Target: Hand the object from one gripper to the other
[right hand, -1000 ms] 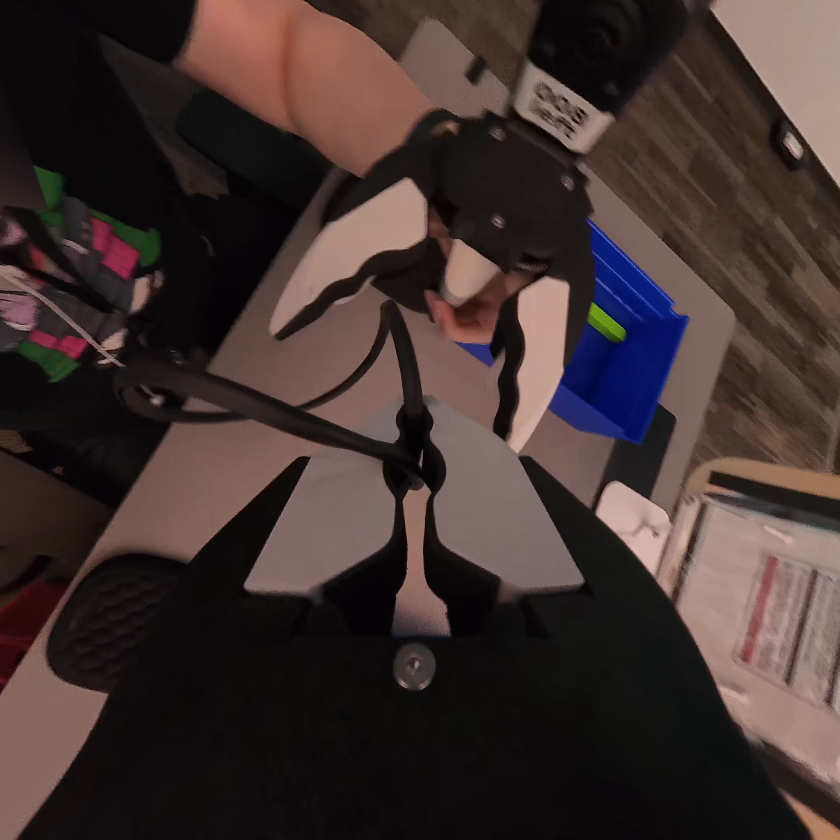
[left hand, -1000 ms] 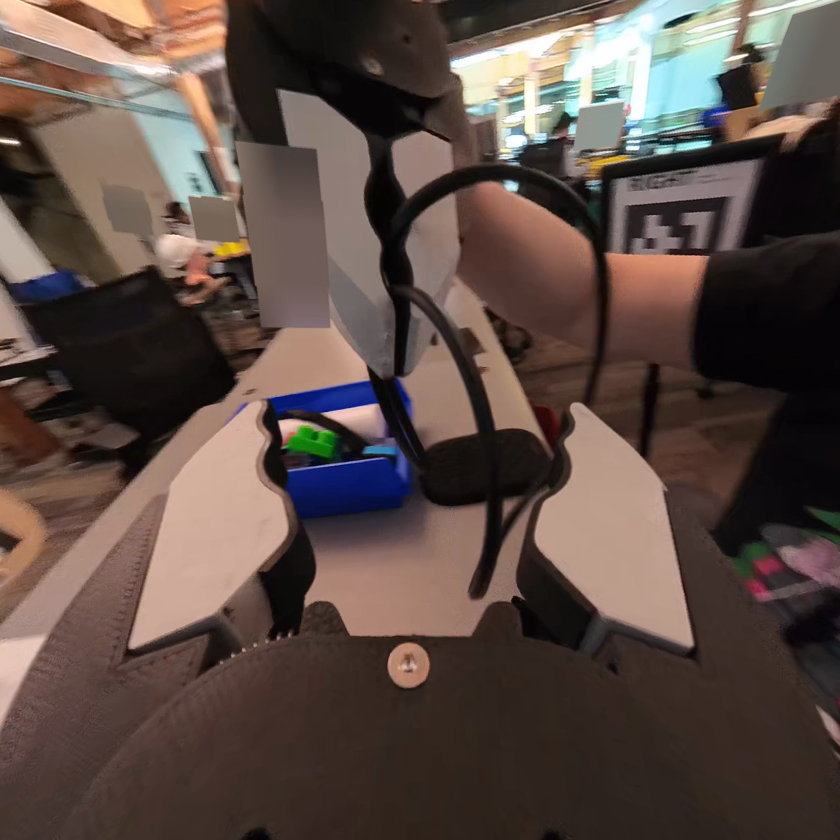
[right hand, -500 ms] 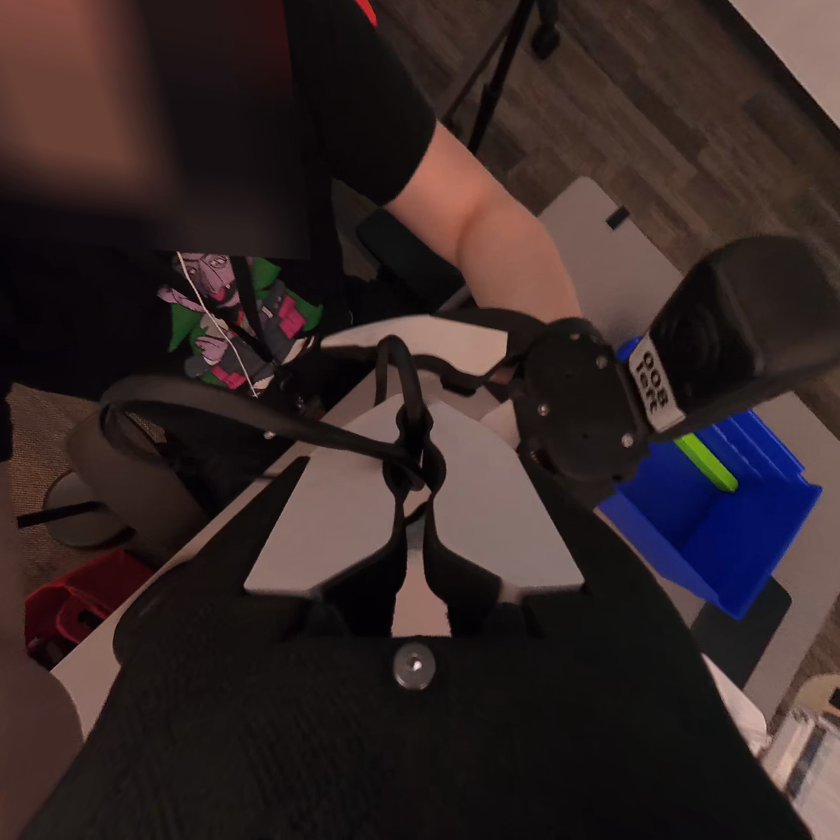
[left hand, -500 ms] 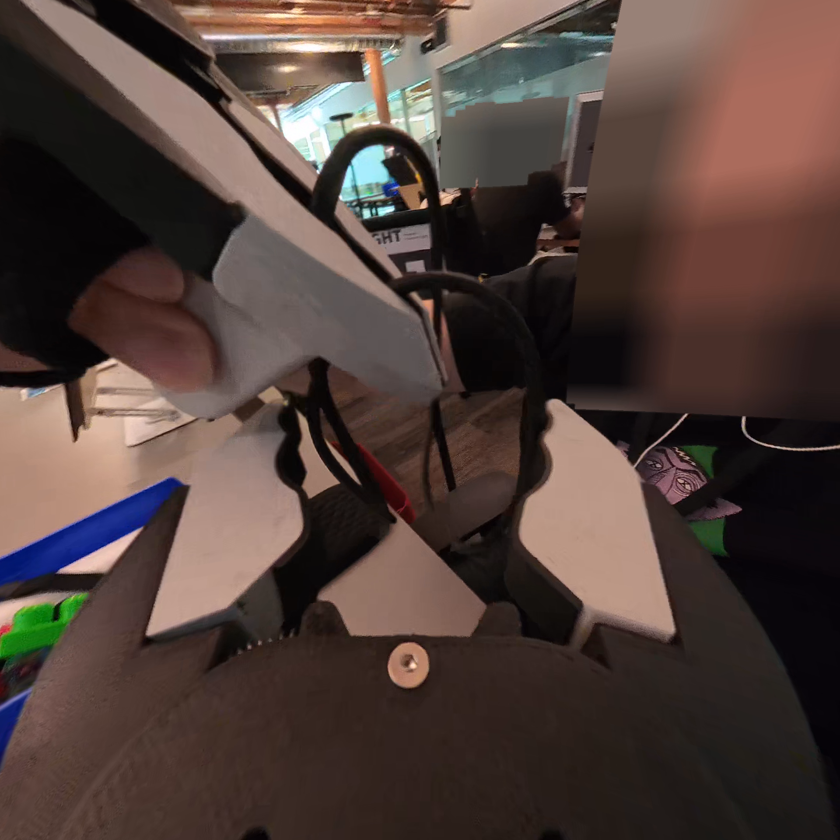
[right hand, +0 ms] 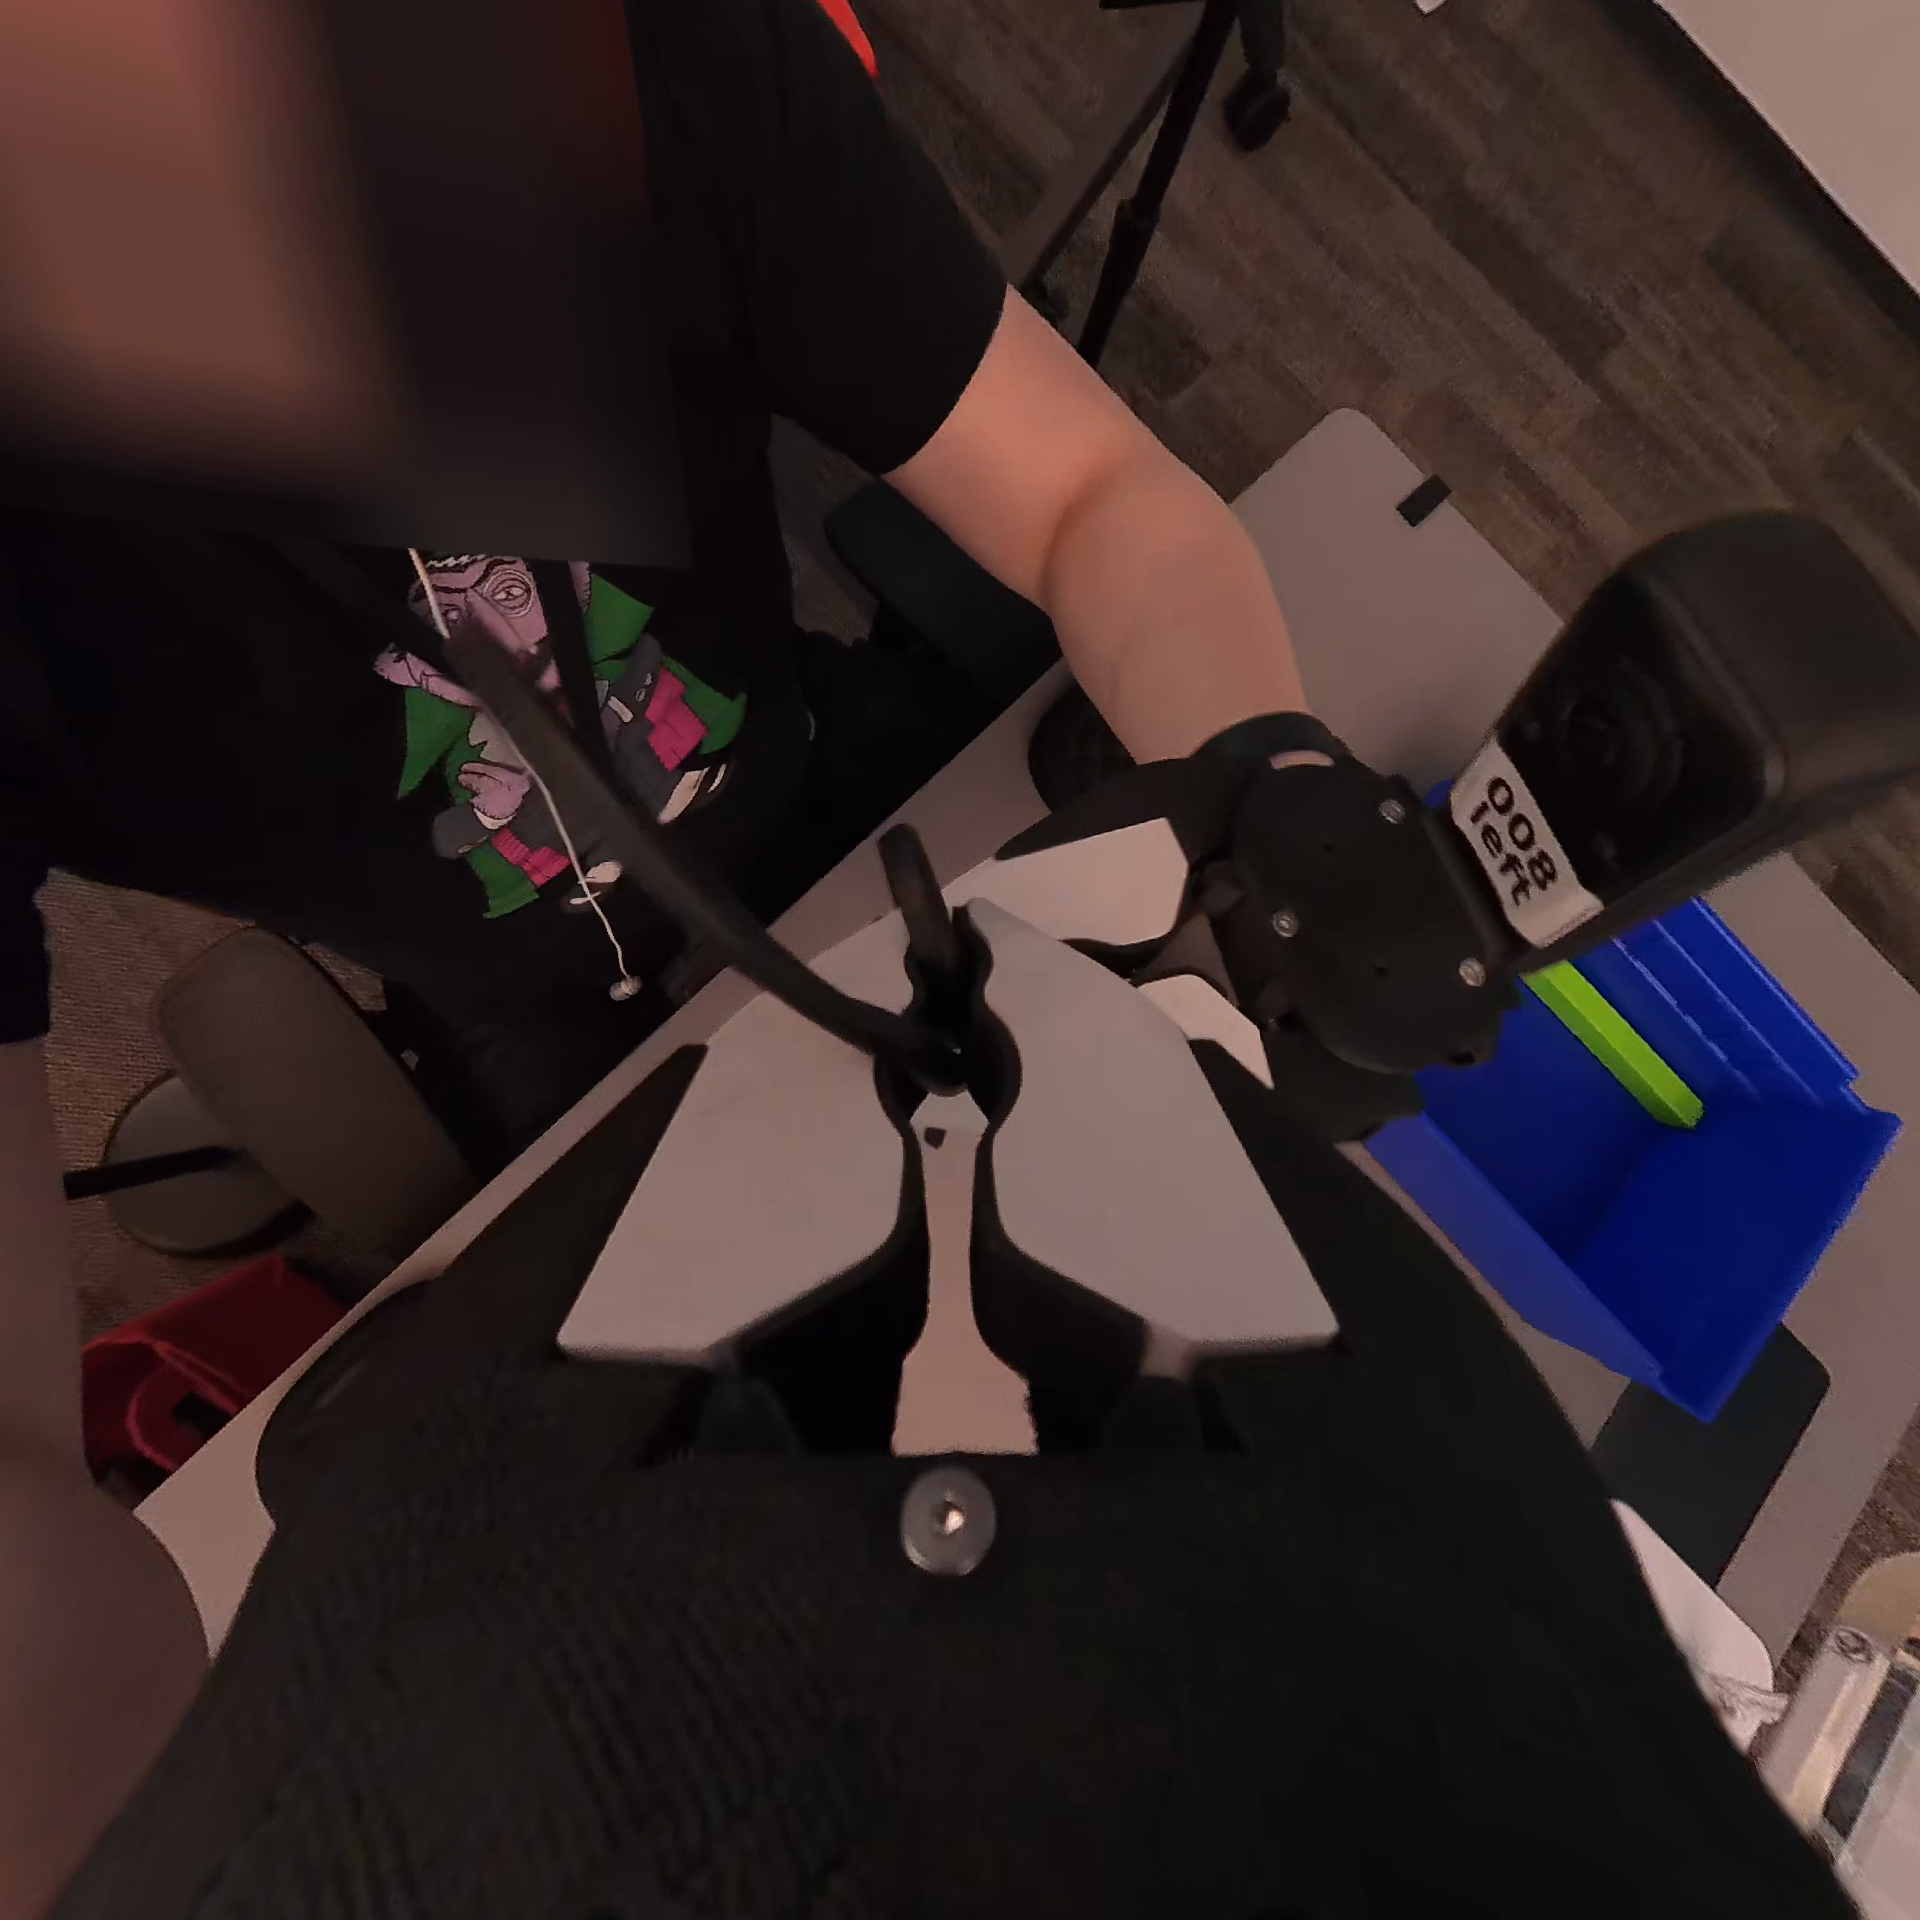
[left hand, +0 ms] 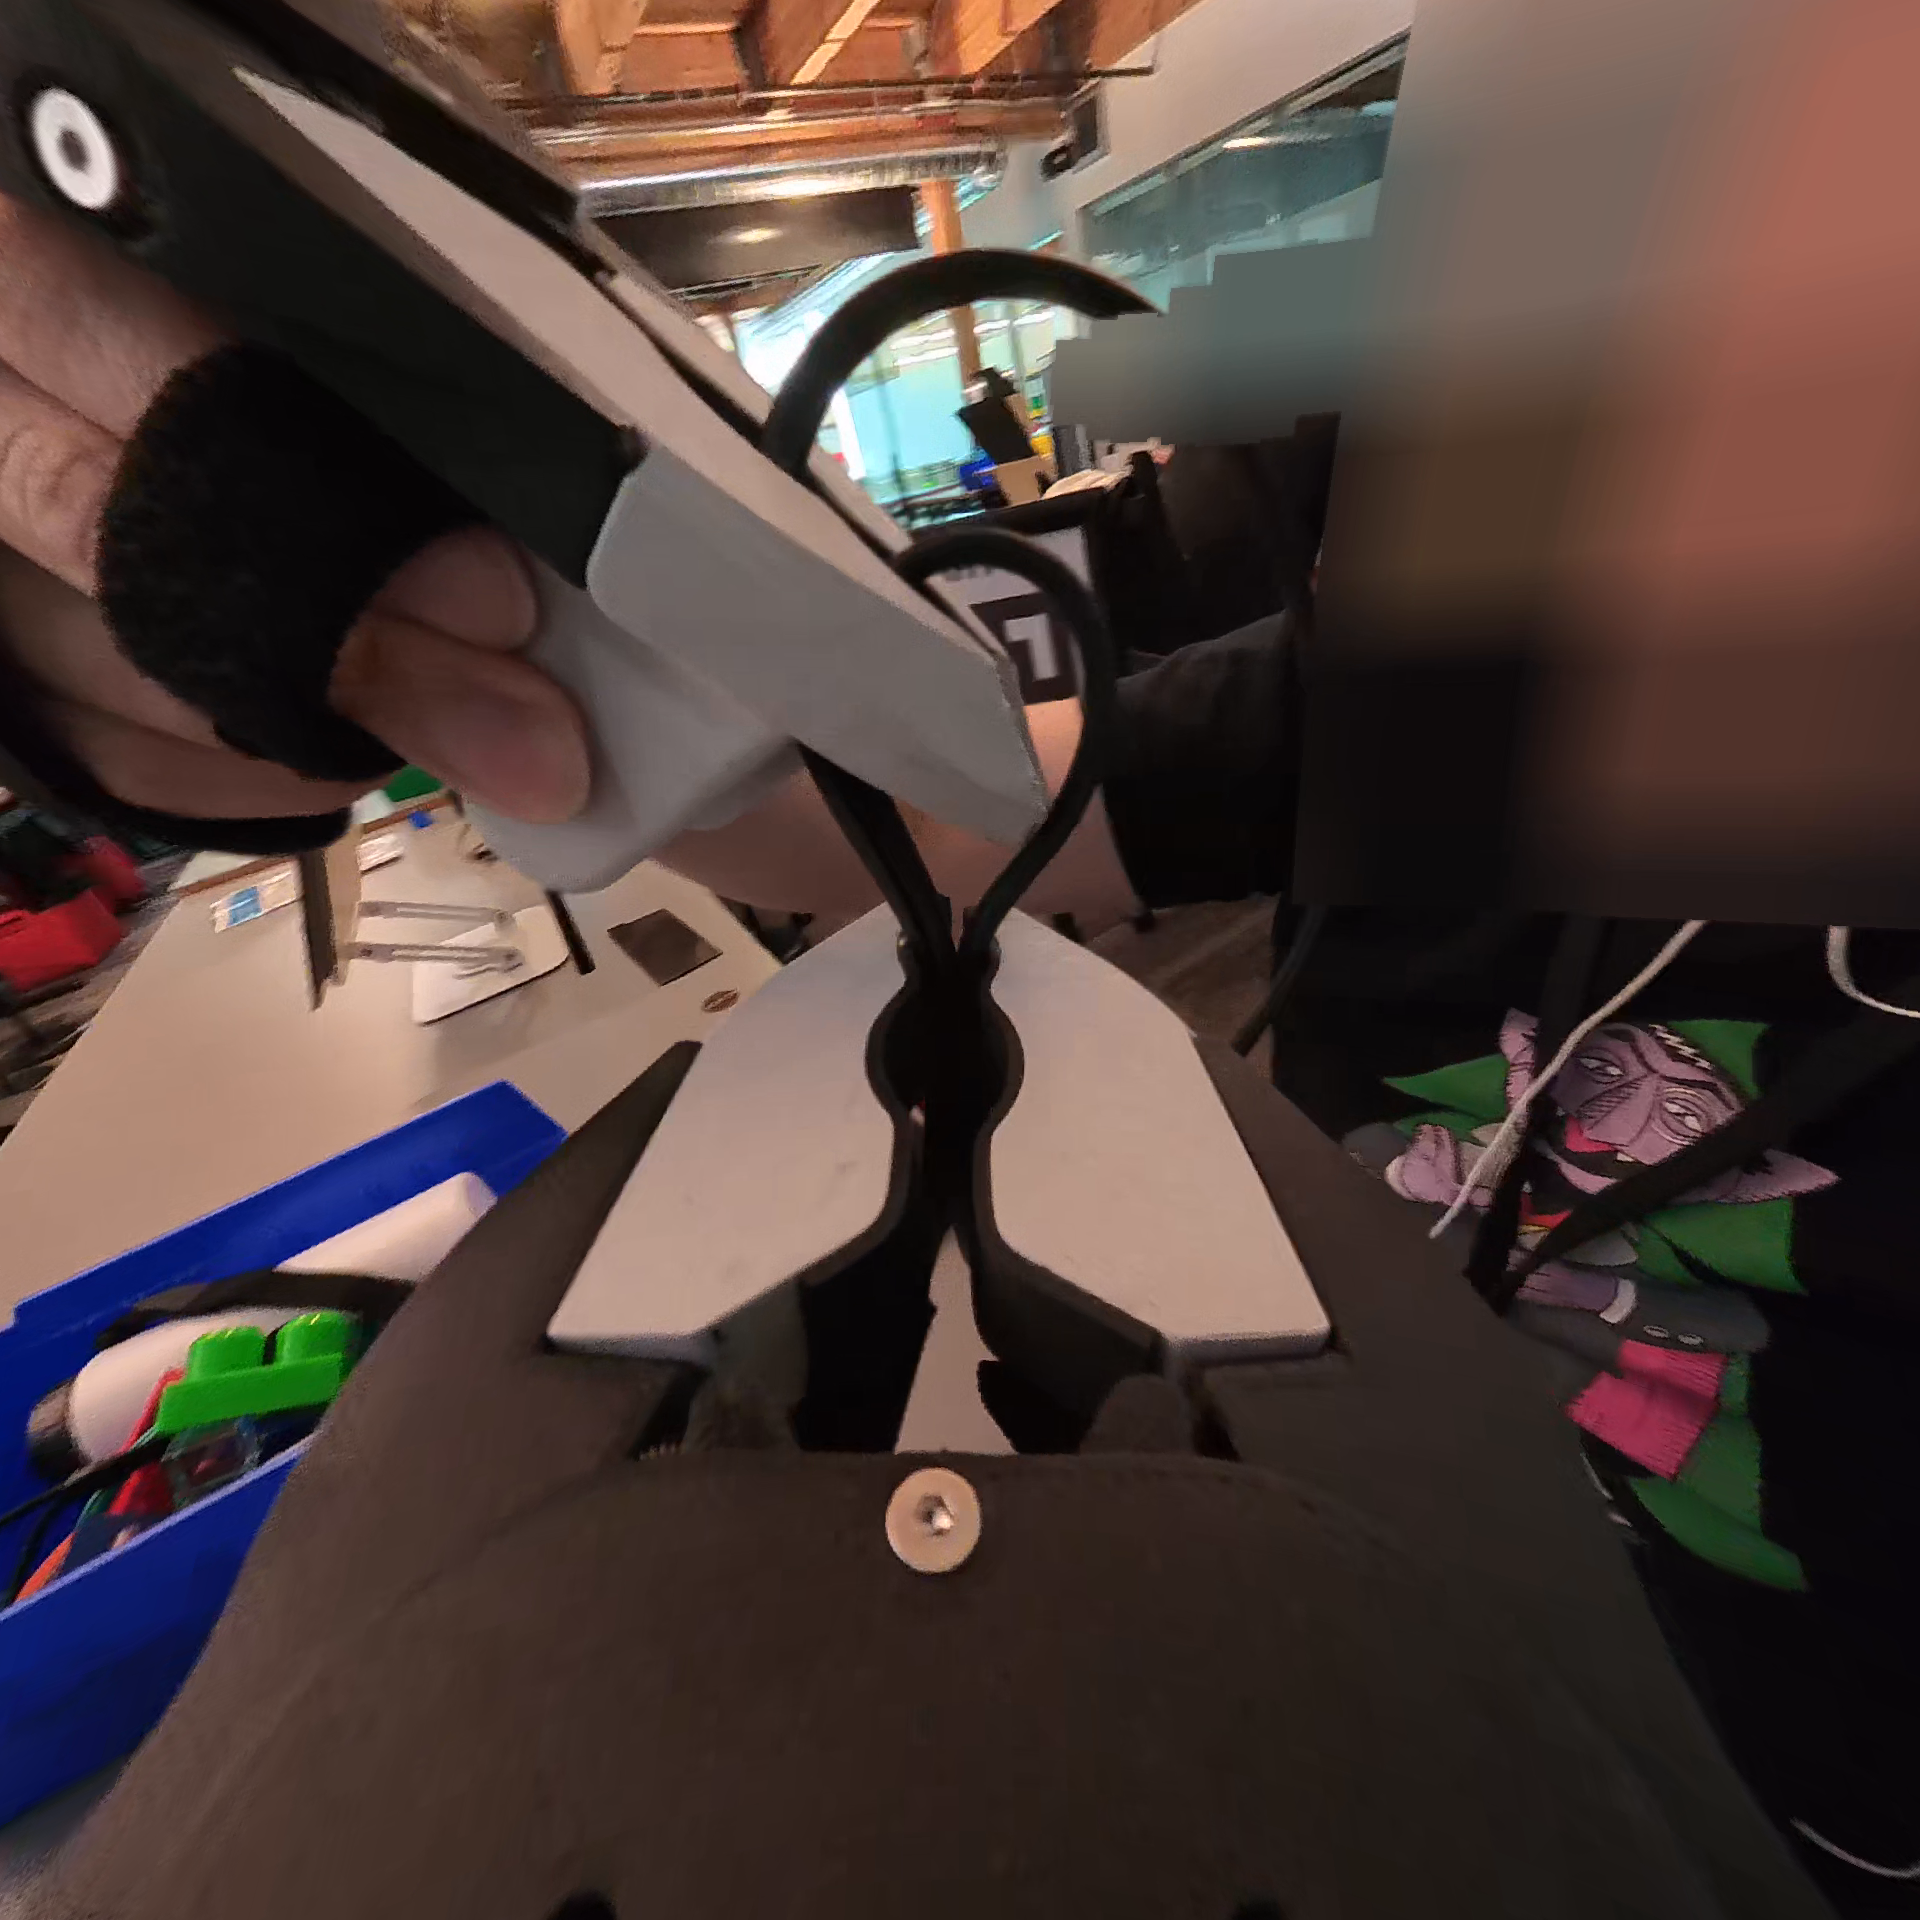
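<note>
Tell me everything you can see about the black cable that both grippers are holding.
The black cable is thin, smooth and rubbery-looking, bent into loops in the air above the grey table. The left gripper is shut on two of its strands, which rise together to the right gripper, also shut on it. In the right wrist view one stretch runs off toward the person's printed shirt. Its ends are not clearly visible.

Black cord [left hand: 1081,665]: lower run hidden between closed left gripper [left hand: 948,961] fingers. Blue bin [left hand: 125,1621] cut off at left edge; contents partly behind gripper body.
</note>
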`<state>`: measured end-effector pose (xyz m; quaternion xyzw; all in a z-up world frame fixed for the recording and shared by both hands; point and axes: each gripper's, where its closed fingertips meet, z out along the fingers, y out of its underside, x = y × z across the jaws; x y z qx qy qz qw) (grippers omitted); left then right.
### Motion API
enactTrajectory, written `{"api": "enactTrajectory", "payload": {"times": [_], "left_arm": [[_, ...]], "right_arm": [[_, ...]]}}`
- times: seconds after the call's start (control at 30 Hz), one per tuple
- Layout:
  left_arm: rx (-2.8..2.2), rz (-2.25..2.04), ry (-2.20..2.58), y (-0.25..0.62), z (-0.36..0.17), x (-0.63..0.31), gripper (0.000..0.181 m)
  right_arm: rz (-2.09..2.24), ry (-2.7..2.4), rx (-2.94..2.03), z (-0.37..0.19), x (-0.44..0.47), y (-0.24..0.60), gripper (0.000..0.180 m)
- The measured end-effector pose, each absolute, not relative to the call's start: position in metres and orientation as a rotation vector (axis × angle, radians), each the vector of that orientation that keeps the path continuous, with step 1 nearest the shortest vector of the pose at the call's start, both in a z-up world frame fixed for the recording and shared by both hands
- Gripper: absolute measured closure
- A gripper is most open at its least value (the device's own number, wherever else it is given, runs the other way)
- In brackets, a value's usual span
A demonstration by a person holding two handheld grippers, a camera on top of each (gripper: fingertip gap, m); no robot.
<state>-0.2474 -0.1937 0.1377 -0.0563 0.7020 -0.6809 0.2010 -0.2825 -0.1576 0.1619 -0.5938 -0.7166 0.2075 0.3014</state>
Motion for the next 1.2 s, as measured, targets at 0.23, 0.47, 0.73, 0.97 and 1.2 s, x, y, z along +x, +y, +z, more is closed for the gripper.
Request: {"api": "enactTrajectory", "payload": {"times": [0.23,0.47,0.73,0.97,1.2], "left_arm": [[-0.501,-1.592,1.854,-0.145,0.136,-0.22,0.179],[-0.816,-0.863,1.651,-0.032,0.138,-0.214,0.179],[-0.992,-0.521,1.353,0.049,0.169,-0.236,0.179],[-1.08,-0.577,1.25,0.044,0.189,-0.231,0.179],[-1.079,-0.697,1.185,0.019,0.201,-0.215,0.18]], "right_arm": [[0.219,-1.639,-1.698,0.164,-0.236,-0.113,0.145],[-0.079,-1.159,-1.849,0.161,-0.131,-0.09,0.127],[0.038,-0.544,-1.605,0.142,-0.137,-0.09,0.102],[-0.114,-0.462,-1.523,0.113,-0.17,-0.044,0.063],[-0.056,-0.381,-1.577,0.098,-0.179,0.013,0.058]]}}
